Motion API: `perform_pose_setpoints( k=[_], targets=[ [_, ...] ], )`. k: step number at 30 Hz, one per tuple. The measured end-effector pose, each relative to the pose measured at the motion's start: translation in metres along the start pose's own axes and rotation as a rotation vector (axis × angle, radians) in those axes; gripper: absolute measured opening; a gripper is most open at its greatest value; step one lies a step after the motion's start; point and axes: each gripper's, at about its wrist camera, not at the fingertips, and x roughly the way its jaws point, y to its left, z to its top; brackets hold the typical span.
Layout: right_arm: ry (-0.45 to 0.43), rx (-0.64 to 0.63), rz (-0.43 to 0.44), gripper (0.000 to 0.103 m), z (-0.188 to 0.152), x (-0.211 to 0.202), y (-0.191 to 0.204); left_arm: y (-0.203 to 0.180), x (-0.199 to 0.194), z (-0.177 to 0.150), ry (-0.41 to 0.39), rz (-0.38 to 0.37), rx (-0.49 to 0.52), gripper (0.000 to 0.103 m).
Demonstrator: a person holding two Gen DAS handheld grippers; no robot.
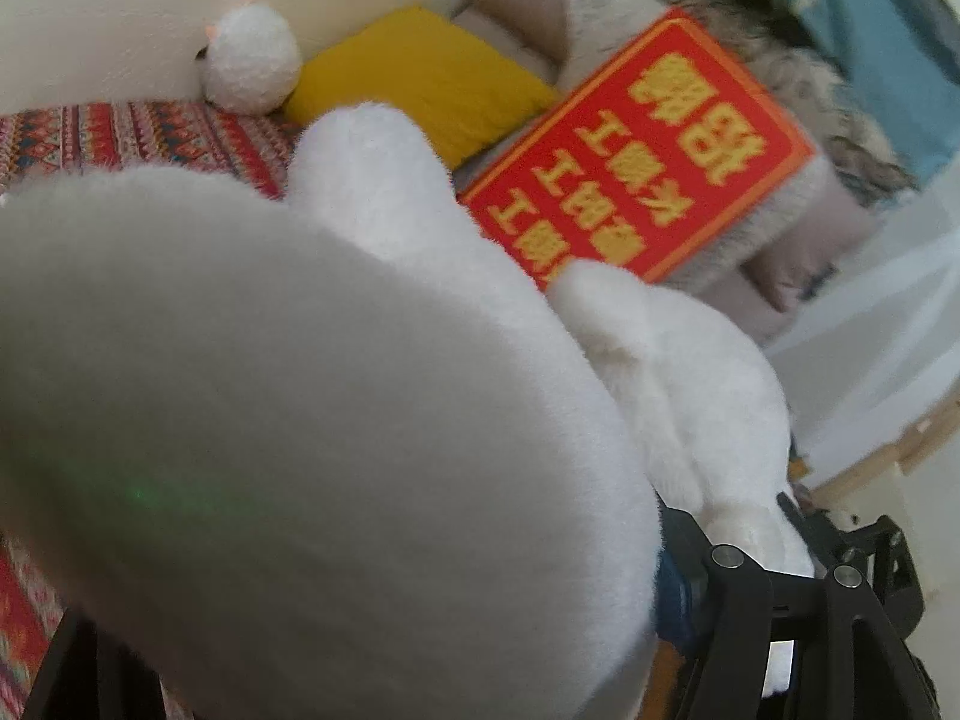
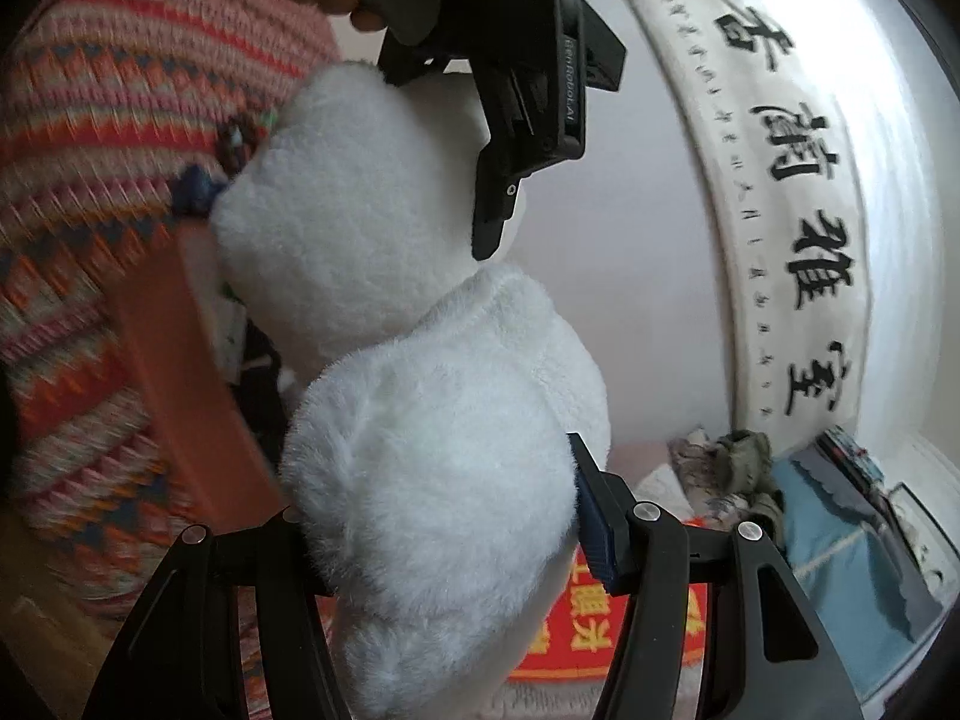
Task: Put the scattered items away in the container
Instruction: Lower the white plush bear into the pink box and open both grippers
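Note:
A large white plush toy (image 1: 336, 396) fills the left wrist view, and my left gripper (image 1: 420, 612) is shut on it, with most of both fingers hidden by fur. In the right wrist view the same plush toy (image 2: 432, 480) sits squeezed between the fingers of my right gripper (image 2: 432, 498), its blue pad (image 2: 594, 534) pressing into the fur. Above it, a hand holds the left gripper (image 2: 516, 120), which is clamped on the toy's upper part. A small round white plush (image 1: 249, 60) lies far back by the wall.
A yellow cushion (image 1: 420, 78) and a red cushion with yellow characters (image 1: 648, 144) rest on a patterned blanket (image 1: 120, 138). An orange-brown band (image 2: 174, 360) runs left of the toy; I cannot tell what it is. A calligraphy scroll (image 2: 798, 228) hangs on the wall.

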Motion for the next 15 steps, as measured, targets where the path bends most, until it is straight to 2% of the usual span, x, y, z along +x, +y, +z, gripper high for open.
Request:
perform_pose_setpoints(
  k=[6,8,10,12,13,15],
  targets=[
    [0.011,-0.081,0.101,0.061,-0.032,0.131,0.022,0.045,0.099,0.042,0.155,0.08,-0.047,0.078],
    [0.005,-0.115,0.12,0.062,-0.036,0.162,0.033,0.057,0.126,0.047,0.225,0.148,-0.045,0.083],
    [0.015,-0.182,0.134,0.065,-0.041,0.196,0.05,0.062,0.142,0.05,0.3,0.219,-0.017,0.082],
    [0.026,-0.248,0.148,0.07,-0.045,0.231,0.067,0.059,0.137,0.055,0.31,0.251,0.011,0.083],
    [0.036,-0.28,0.146,0.078,-0.048,0.243,0.075,0.057,0.131,0.058,0.307,0.278,0.024,0.084],
    [0.043,-0.284,0.159,0.086,-0.052,0.25,0.077,0.052,0.107,0.067,0.269,0.307,0.038,0.084]
  ],
)
